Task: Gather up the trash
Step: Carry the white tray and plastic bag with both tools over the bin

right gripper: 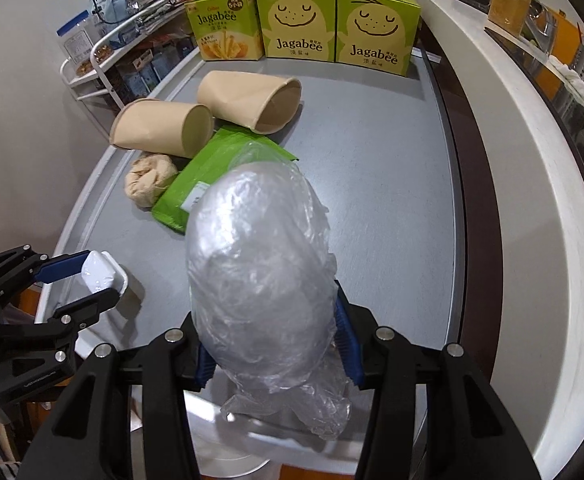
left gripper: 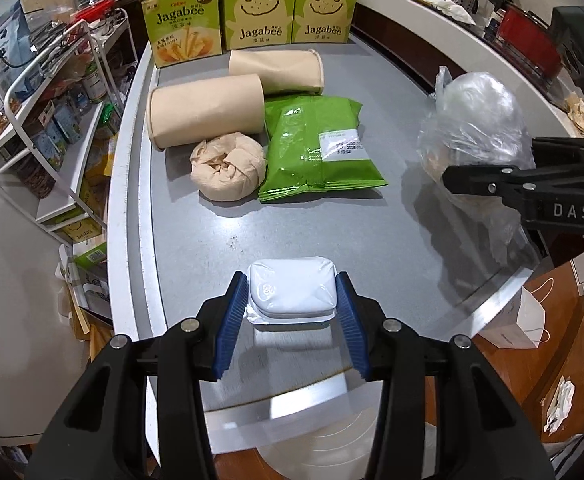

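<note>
The left gripper (left gripper: 292, 294) is built of glossy black plastic arms joined by round silver pins, and its fingers (left gripper: 232, 322) carry ribbed blue pads. The right gripper (right gripper: 274, 340) has the same black arms, silver pins and blue ribbed pads (right gripper: 347, 340). In the left wrist view its side bears the raised letters "DAS".

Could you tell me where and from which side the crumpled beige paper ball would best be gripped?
Probably from above, jaws across the crumpled paper ball along its free near and far sides. The green snack bag touches its right side and a beige cup lies just behind, so sideways approaches look crowded.
</note>
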Demonstrator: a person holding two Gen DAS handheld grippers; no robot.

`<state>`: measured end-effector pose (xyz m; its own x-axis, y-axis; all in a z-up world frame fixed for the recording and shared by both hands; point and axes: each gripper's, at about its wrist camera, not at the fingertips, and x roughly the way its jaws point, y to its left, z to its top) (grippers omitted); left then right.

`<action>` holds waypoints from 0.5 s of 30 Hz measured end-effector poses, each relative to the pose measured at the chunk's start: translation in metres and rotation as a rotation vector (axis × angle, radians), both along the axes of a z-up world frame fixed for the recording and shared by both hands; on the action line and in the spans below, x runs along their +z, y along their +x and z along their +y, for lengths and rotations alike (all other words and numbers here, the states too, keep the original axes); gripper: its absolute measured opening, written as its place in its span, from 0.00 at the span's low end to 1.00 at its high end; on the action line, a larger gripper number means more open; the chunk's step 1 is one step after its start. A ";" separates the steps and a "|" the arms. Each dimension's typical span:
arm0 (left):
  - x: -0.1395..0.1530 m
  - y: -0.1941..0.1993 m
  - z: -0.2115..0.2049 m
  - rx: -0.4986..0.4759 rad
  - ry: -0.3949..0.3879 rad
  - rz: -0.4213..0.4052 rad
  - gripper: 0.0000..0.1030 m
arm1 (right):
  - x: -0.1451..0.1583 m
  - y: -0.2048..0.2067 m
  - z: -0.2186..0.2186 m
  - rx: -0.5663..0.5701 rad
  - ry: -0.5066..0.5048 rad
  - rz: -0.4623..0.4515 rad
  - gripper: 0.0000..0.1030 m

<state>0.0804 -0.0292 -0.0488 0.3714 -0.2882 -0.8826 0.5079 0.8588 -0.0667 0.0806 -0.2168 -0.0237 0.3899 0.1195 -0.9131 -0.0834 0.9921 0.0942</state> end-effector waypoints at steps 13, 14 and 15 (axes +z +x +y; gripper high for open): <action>0.023 -0.037 0.008 0.000 -0.001 -0.039 0.45 | 0.026 -0.051 0.026 0.090 0.028 -0.042 0.46; 0.026 -0.042 0.010 0.002 0.000 -0.046 0.45 | 0.028 -0.057 0.028 0.097 0.030 -0.045 0.46; 0.027 -0.045 0.012 0.003 0.000 -0.049 0.45 | 0.029 -0.061 0.029 0.102 0.031 -0.046 0.46</action>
<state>0.0358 -0.0176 -0.0217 0.4147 -0.2875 -0.8633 0.5084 0.8601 -0.0422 0.0194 -0.1877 0.0055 0.4156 0.1885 -0.8898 -0.1886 0.9749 0.1184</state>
